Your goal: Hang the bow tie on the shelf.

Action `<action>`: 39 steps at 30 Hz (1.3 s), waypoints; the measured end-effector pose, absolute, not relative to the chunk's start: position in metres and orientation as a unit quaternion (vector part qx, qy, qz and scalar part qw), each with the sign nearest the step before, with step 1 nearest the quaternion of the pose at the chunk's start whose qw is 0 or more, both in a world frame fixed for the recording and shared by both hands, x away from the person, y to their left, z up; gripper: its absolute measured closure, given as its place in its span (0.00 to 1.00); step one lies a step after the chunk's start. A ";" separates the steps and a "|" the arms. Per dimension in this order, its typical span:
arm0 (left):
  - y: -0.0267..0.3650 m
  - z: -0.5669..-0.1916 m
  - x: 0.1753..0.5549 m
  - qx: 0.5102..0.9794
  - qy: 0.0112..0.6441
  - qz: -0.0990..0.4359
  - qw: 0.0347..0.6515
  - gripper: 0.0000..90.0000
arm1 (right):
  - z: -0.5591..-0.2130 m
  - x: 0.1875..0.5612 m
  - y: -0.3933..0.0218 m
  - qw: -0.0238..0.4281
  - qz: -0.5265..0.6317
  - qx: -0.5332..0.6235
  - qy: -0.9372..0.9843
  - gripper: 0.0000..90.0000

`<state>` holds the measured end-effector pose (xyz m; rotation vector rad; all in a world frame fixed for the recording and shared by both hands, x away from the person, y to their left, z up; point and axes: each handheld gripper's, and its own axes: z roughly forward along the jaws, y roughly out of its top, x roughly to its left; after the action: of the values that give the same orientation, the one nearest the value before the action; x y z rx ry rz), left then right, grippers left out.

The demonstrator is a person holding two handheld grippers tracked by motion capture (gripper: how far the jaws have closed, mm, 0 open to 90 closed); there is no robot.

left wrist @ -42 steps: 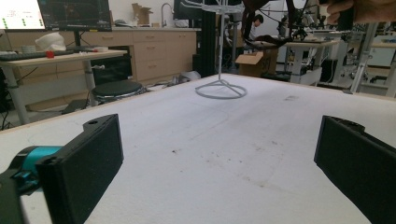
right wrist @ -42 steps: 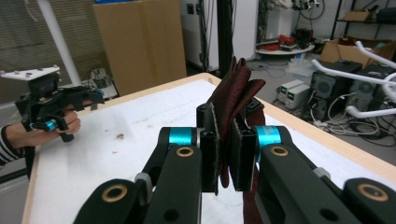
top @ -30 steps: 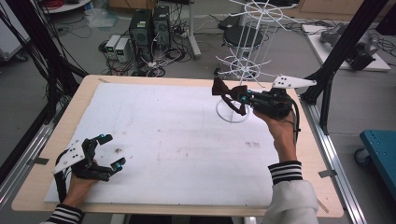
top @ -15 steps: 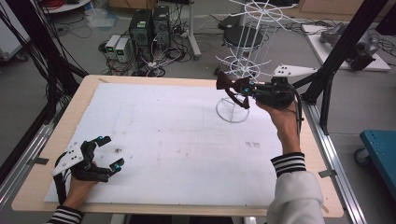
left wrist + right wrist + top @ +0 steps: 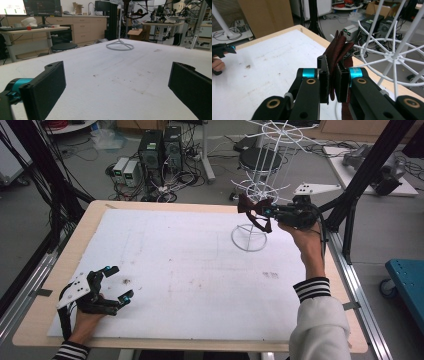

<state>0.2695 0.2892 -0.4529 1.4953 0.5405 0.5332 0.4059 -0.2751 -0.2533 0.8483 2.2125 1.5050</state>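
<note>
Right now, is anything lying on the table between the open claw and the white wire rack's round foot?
No: in the left gripper view, bare white tabletop with faint marks runs from the left claw to the white wire rack.

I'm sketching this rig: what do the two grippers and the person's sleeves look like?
Both the left gripper and the right gripper are black with teal accents, brass-coloured pivot rivets, flat black fingers, and a grey three-cornered plate on top. Sleeves are pale with black-and-white striped cuffs.

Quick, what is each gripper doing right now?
Left gripper: open, holding nothing.
Right gripper: shut on a dark red cloth.
</note>
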 end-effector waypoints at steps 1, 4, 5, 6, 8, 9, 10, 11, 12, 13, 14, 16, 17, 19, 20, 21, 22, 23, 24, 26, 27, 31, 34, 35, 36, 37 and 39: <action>0.289 -0.453 0.270 0.663 0.240 0.237 0.668 0.02 | -0.253 0.407 -0.275 0.166 0.526 0.300 0.778 0.94; 0.289 -0.453 0.270 0.663 0.240 0.237 0.669 0.02 | -0.252 0.411 -0.275 0.169 0.516 0.304 0.783 0.94; 0.289 -0.453 0.270 0.663 0.240 0.237 0.669 0.02 | -0.252 0.413 -0.275 0.166 0.515 0.306 0.783 0.94; 0.290 -0.453 0.270 0.663 0.240 0.237 0.668 0.02 | -0.252 0.414 -0.275 0.167 0.515 0.306 0.783 0.94; 0.289 -0.453 0.270 0.663 0.240 0.236 0.669 0.02 | -0.253 0.416 -0.275 0.164 0.512 0.310 0.784 0.94; 0.289 -0.453 0.270 0.663 0.240 0.236 0.669 0.02 | -0.254 0.418 -0.275 0.164 0.511 0.309 0.785 0.94; 0.289 -0.453 0.270 0.663 0.240 0.236 0.669 0.02 | -0.254 0.418 -0.275 0.163 0.508 0.312 0.786 0.94; 0.289 -0.453 0.270 0.663 0.240 0.236 0.669 0.02 | -0.255 0.418 -0.275 0.165 0.506 0.312 0.787 0.94; 0.289 -0.453 0.270 0.663 0.240 0.237 0.669 0.02 | -0.255 0.419 -0.276 0.164 0.507 0.315 0.786 0.94; 0.289 -0.453 0.270 0.663 0.240 0.237 0.669 0.02 | -0.255 0.420 -0.276 0.166 0.508 0.314 0.785 0.94; 0.289 -0.453 0.270 0.663 0.240 0.237 0.669 0.02 | -0.255 0.419 -0.276 0.164 0.509 0.317 0.784 0.94; 0.289 -0.453 0.270 0.663 0.240 0.237 0.669 0.02 | -0.256 0.420 -0.277 0.165 0.510 0.317 0.782 0.94; 0.289 -0.453 0.270 0.663 0.239 0.236 0.669 0.02 | -0.256 0.421 -0.278 0.165 0.509 0.319 0.782 0.94; 0.289 -0.453 0.270 0.663 0.239 0.237 0.669 0.02 | -0.256 0.421 -0.279 0.162 0.511 0.321 0.781 0.94; 0.289 -0.453 0.270 0.663 0.239 0.237 0.668 0.02 | -0.256 0.421 -0.280 0.163 0.510 0.320 0.782 0.93; 0.289 -0.453 0.270 0.663 0.239 0.237 0.669 0.02 | -0.256 0.421 -0.280 0.162 0.510 0.321 0.781 0.93; 0.289 -0.453 0.270 0.663 0.239 0.237 0.669 0.02 | -0.256 0.421 -0.280 0.163 0.509 0.321 0.782 0.93; 0.289 -0.453 0.269 0.663 0.239 0.237 0.668 0.02 | -0.256 0.421 -0.280 0.165 0.508 0.321 0.782 0.92; 0.289 -0.453 0.269 0.663 0.239 0.237 0.668 0.02 | -0.256 0.420 -0.281 0.167 0.508 0.322 0.781 0.92; 0.289 -0.453 0.269 0.663 0.239 0.238 0.668 0.02 | -0.256 0.420 -0.281 0.171 0.506 0.326 0.781 0.88; 0.289 -0.453 0.269 0.663 0.239 0.237 0.669 0.02 | -0.256 0.420 -0.281 0.177 0.503 0.328 0.779 0.86; 0.289 -0.453 0.269 0.663 0.239 0.237 0.669 0.02 | -0.255 0.419 -0.282 0.191 0.502 0.336 0.774 0.82; 0.289 -0.453 0.269 0.663 0.238 0.237 0.669 0.02 | -0.254 0.418 -0.283 0.202 0.500 0.339 0.771 0.76; 0.289 -0.453 0.269 0.663 0.238 0.237 0.669 0.02 | -0.254 0.418 -0.283 0.208 0.500 0.342 0.768 0.72; 0.289 -0.453 0.269 0.664 0.237 0.237 0.668 0.02 | -0.254 0.418 -0.283 0.212 0.499 0.347 0.765 0.69; 0.289 -0.453 0.269 0.664 0.237 0.238 0.668 0.02 | -0.254 0.418 -0.283 0.218 0.497 0.348 0.764 0.66; 0.289 -0.453 0.269 0.664 0.237 0.238 0.668 0.02 | -0.254 0.417 -0.283 0.234 0.491 0.354 0.761 0.56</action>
<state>0.2693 0.2893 -0.4530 1.4973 0.5349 0.5362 0.4169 -0.2832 -0.2535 0.9708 2.0898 1.3492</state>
